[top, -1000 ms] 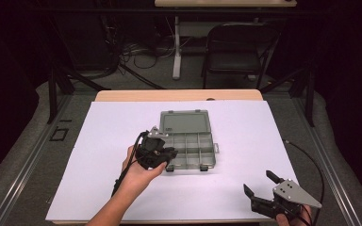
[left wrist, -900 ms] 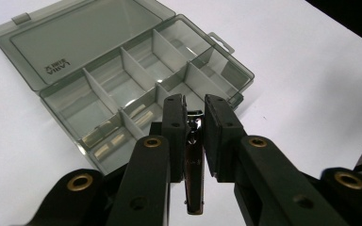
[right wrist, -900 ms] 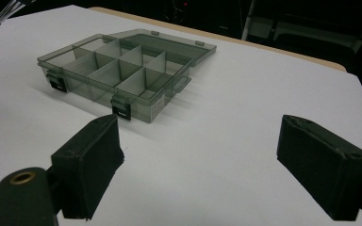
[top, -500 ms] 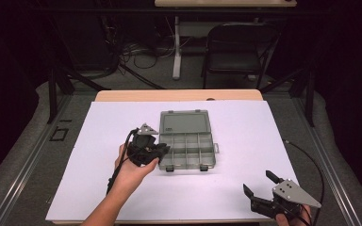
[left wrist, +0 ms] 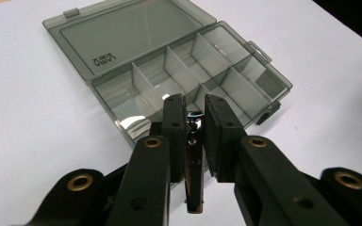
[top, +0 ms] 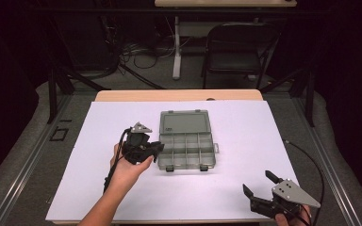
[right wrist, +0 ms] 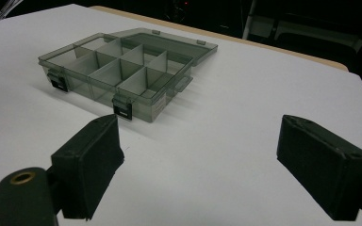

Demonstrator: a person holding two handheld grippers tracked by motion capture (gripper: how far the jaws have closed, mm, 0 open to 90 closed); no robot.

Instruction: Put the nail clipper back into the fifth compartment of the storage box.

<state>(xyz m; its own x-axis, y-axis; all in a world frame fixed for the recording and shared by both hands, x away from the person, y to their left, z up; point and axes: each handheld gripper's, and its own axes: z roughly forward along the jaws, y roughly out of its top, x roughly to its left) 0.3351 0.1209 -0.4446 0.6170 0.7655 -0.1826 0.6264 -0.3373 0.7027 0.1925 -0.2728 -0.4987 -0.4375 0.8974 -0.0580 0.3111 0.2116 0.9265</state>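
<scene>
Clippers (left wrist: 194, 160) sit clenched between my left gripper's (left wrist: 194, 123) jaws above the open box (left wrist: 169, 80); my right gripper (right wrist: 200, 165) is spread empty; clipper detail unclear.

both grippers are black. the left gripper (top: 156, 147) carries a small grey three-cornered plate on top, and a black cable trails from it back along the forearm. its two arms are broad and flat, each with a brass-ringed hole, and end in blocky rectangular pads (left wrist: 174, 123) with small round dimples. the right gripper (top: 259, 183) bears a larger grey three-cornered plate dotted with dark screws; a thin black cable loops away from it. its pads (right wrist: 90, 165) are thick, matte, slightly scuffed blocks. the forearms are bare of sleeves.
</scene>
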